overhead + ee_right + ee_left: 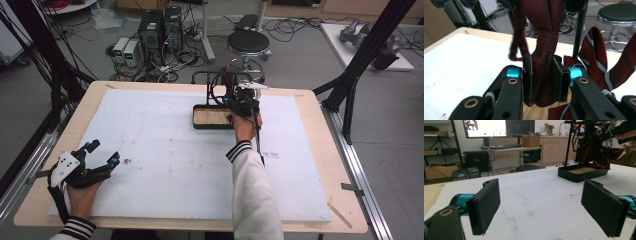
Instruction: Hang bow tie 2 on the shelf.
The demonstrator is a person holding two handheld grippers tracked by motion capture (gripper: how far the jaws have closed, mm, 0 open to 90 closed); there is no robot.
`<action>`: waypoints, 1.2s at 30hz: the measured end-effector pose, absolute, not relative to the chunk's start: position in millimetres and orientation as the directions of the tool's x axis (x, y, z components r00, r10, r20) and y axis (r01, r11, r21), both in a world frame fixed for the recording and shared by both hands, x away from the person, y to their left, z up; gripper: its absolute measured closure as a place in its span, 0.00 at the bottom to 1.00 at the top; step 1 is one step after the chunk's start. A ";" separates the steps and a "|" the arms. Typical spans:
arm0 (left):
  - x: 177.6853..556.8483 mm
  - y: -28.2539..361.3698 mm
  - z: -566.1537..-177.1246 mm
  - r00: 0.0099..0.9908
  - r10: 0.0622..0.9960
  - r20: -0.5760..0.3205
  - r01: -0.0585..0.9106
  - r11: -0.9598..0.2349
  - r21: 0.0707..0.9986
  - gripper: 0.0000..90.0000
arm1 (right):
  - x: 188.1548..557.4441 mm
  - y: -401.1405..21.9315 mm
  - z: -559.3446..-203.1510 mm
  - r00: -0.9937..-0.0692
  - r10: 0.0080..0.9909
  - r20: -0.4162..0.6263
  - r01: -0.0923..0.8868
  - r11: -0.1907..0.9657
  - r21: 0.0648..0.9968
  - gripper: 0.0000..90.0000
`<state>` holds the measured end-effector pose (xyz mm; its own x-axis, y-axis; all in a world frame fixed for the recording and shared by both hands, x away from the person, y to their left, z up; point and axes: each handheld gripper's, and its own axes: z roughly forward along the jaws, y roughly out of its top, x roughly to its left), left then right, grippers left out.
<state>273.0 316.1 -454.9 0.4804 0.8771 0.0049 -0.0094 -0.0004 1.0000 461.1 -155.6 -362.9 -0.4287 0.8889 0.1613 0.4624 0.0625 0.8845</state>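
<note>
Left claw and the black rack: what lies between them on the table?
Nothing: in the high view, bare white board separates the left claw from the black rack.

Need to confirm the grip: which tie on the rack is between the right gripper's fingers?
The plain dark red tie, knotted, hanging from the rack; the striped tie lies beside it, untouched.

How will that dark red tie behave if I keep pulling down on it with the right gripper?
The dark red tie looks like soft woven cloth, so it will probably stretch limp rather than hold shape. The right gripper is clamped below its knot, which may slide or tighten. The stand it hangs from looks slender, so a hard tug could tip it.
</note>
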 end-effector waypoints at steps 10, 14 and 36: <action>272.9 316.3 -454.9 0.480 0.877 0.005 -0.009 -0.001 1.000 0.18 | 466.8 -155.9 -372.3 -0.432 0.883 0.183 0.516 0.076 0.853 0.82; 272.9 316.3 -454.9 0.480 0.877 0.005 -0.010 -0.001 1.000 0.18 | 468.6 -156.4 -375.1 -0.435 0.882 0.182 0.526 0.085 0.846 0.82; 272.4 316.9 -455.2 0.480 0.877 0.002 -0.018 0.007 1.000 0.18 | 409.5 -154.8 -352.5 -0.594 0.800 0.083 0.349 0.164 0.923 0.03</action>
